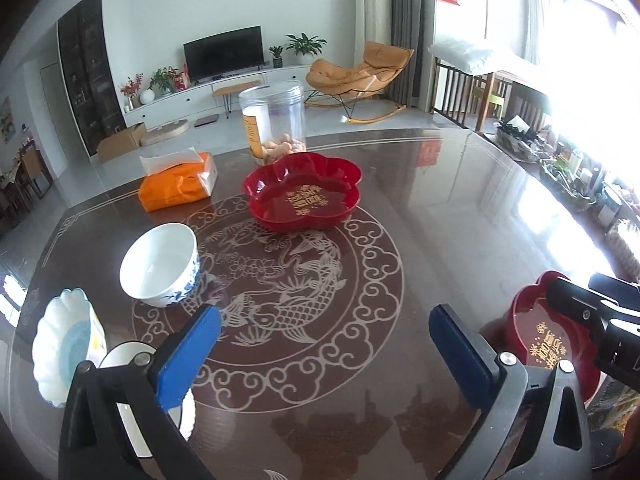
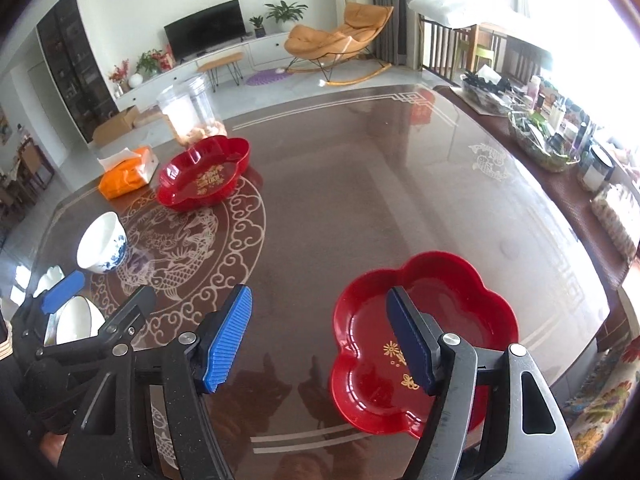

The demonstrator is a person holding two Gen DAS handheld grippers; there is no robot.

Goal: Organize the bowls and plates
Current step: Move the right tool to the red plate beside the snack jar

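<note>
A red flower-shaped plate (image 1: 303, 191) (image 2: 203, 179) sits far on the dark table. A second red flower plate (image 2: 432, 332) (image 1: 536, 332) lies near the front right. My right gripper (image 2: 320, 340) is open above the table, its right finger over that plate's left rim. A white bowl with blue pattern (image 1: 160, 266) (image 2: 102, 245) stands at the left. A white scalloped plate (image 1: 66, 344) and a white dish (image 1: 132, 360) (image 2: 76, 322) lie at the near left. My left gripper (image 1: 324, 354) is open and empty, its left finger over the white dish.
An orange tissue pack (image 1: 178, 182) (image 2: 126, 174) and a clear plastic jar with snacks (image 1: 274, 120) (image 2: 192, 114) stand at the table's far left. Baskets and bottles (image 2: 552, 136) crowd the table's right edge.
</note>
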